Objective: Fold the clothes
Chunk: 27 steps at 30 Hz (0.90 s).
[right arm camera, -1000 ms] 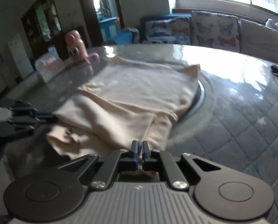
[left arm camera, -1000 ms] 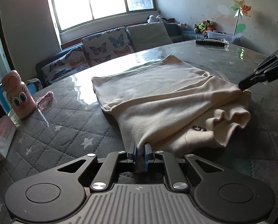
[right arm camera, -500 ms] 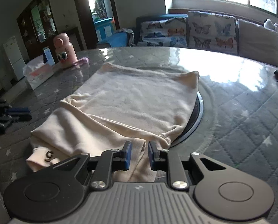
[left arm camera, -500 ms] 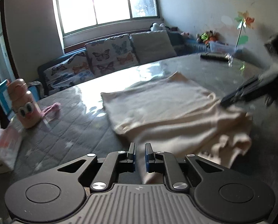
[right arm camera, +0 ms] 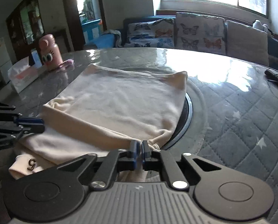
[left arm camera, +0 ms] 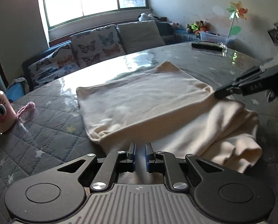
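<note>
A cream garment [left arm camera: 148, 100] lies folded on the round table, its top layer flat and its lower layers bunched at the near side, where a small "5" mark [right arm camera: 32, 163] shows. My left gripper [left arm camera: 139, 155] stands slightly open at the garment's near edge, with no cloth pinched between its fingers. In the right wrist view it sits at the cloth's left end [right arm camera: 34, 124]. My right gripper [right arm camera: 139, 155] is shut on a bunched corner of the fold [right arm camera: 153, 143]. From the left wrist view its tip [left arm camera: 220, 93] meets the fold's right end.
The table wears a grey quilted cover [right arm camera: 241, 123] with a round turntable rim [right arm camera: 189, 112] beside the garment. A pink bottle [right arm camera: 49, 52], a pink hair tie [left arm camera: 26, 108] and a tissue pack [right arm camera: 21, 76] stand at the left. A dark remote [left arm camera: 206, 45] lies far right.
My left gripper let go of the hem and opened slightly. My right gripper opened, moved onto the fold's corner and shut on it. The top layer now lies flatter.
</note>
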Each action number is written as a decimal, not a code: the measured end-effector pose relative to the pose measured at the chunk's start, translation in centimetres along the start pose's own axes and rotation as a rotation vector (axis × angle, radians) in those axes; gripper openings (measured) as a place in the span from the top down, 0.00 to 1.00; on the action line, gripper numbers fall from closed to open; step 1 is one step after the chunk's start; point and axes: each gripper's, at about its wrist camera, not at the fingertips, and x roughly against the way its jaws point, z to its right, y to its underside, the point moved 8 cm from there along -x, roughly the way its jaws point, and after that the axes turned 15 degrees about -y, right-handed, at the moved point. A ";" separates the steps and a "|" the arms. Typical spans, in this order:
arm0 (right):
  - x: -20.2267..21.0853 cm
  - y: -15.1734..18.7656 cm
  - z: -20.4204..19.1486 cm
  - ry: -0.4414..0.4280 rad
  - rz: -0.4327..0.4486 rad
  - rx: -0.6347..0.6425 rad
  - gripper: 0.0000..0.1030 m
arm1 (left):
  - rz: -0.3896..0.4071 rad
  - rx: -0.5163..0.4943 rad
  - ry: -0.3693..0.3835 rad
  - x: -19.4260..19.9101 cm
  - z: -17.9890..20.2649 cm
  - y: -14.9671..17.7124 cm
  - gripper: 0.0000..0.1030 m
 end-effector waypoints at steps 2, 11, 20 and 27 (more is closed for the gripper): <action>-0.2 0.0 -0.2 -0.010 -0.004 0.006 0.89 | 0.012 0.002 -0.005 0.2 -0.2 -0.5 0.87; -1.8 1.1 -2.7 -0.096 -0.068 0.084 0.88 | -0.010 0.002 -0.020 -1.8 0.2 -1.0 0.82; -1.0 1.7 -4.6 -0.107 -0.103 0.185 0.79 | 0.014 0.009 -0.017 -1.5 0.3 -1.6 0.77; -2.7 0.0 -0.6 -0.045 -0.043 0.051 0.77 | -0.015 0.022 -0.030 -2.8 0.0 -1.3 0.76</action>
